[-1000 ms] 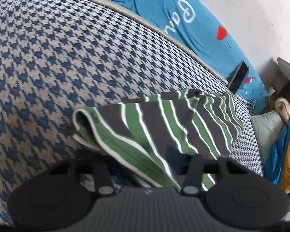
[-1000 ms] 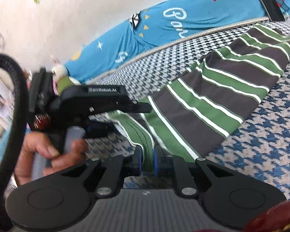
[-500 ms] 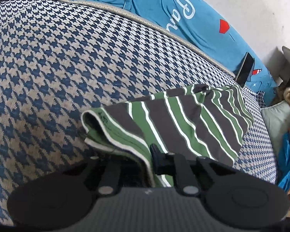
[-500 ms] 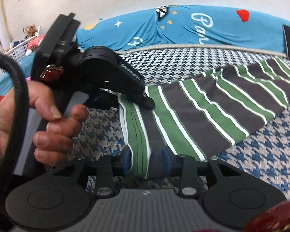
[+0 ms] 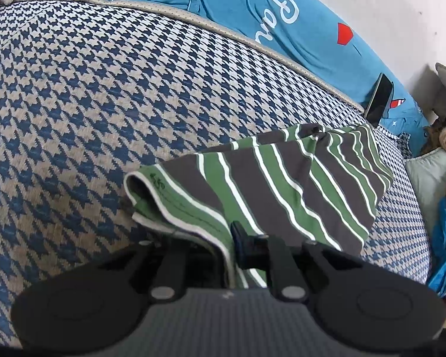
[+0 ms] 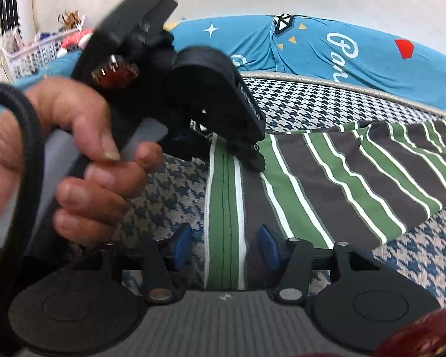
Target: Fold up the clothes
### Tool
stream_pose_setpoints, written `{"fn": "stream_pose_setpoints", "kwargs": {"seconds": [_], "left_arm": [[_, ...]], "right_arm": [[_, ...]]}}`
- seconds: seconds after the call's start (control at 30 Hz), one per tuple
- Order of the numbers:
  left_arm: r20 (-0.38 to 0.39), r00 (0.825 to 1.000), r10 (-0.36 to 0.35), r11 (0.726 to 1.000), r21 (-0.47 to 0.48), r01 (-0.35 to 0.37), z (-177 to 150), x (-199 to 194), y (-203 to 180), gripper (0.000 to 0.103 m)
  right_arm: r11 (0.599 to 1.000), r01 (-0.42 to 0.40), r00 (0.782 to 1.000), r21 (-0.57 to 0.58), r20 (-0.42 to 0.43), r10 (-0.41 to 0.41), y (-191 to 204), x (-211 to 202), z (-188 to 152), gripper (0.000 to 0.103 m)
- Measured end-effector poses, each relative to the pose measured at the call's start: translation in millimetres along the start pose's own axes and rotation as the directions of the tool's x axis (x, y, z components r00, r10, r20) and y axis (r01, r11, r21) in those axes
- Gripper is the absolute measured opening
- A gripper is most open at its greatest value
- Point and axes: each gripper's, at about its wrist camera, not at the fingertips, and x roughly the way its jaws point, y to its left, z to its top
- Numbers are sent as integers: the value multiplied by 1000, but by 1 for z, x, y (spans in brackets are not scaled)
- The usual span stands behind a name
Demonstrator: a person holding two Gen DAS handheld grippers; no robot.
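A green, grey and white striped garment [image 5: 282, 184] lies folded on the houndstooth bed cover [image 5: 104, 89]. In the left wrist view my left gripper [image 5: 226, 250] is shut on the garment's green hem; its left finger is hidden under the cloth. The right wrist view shows the same garment [image 6: 342, 184] with the left gripper [image 6: 252, 154], held by a hand [image 6: 83, 163], clamped on the hem edge. My right gripper [image 6: 225, 245] is open, its blue pads [image 6: 267, 247] apart on either side of the hem strip without pressing it.
A blue sheet with white lettering [image 5: 282, 23] runs along the wall behind the bed. A dark phone [image 5: 379, 98] leans there at the right. A grey pillow [image 5: 428, 178] lies off the right edge. A white basket [image 6: 35, 56] stands far left.
My left gripper went from wide open to shut on the hem. My right gripper, shut on the hem a second ago, has spread open. The hand with the left gripper swung closer.
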Motion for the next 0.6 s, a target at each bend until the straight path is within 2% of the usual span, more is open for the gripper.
{"fn": "stream_pose_setpoints", "kwargs": {"seconds": [0.1,0.2,0.23,0.27,0.37,0.6], "left_arm": [[1,1000,-2,1000,16,2,1,-1,0,11],[1,1000,10,1000,24,-10,1,3,0,11],[2,1000,11,1000,23,-11,2,5,1,11],[5,1000,10,1000,22,-10,2,6,1,11],[30,999,21,999,36,-22,2,6,-2,7],[125,990,58,991,113,-72,7,-17,-10,6]], "right_arm": [[998,45,999,-36,-9,-46,4,7,-2,49],[994,97,995,-42,2,-97,5,10,-3,27],[993,105,994,-45,4,-105,6,10,-3,17],[992,113,994,-47,6,-113,6,10,-2,13],[993,111,994,-44,12,-111,7,8,-2,11],[996,70,995,-59,78,-65,22,1,5,11]]}}
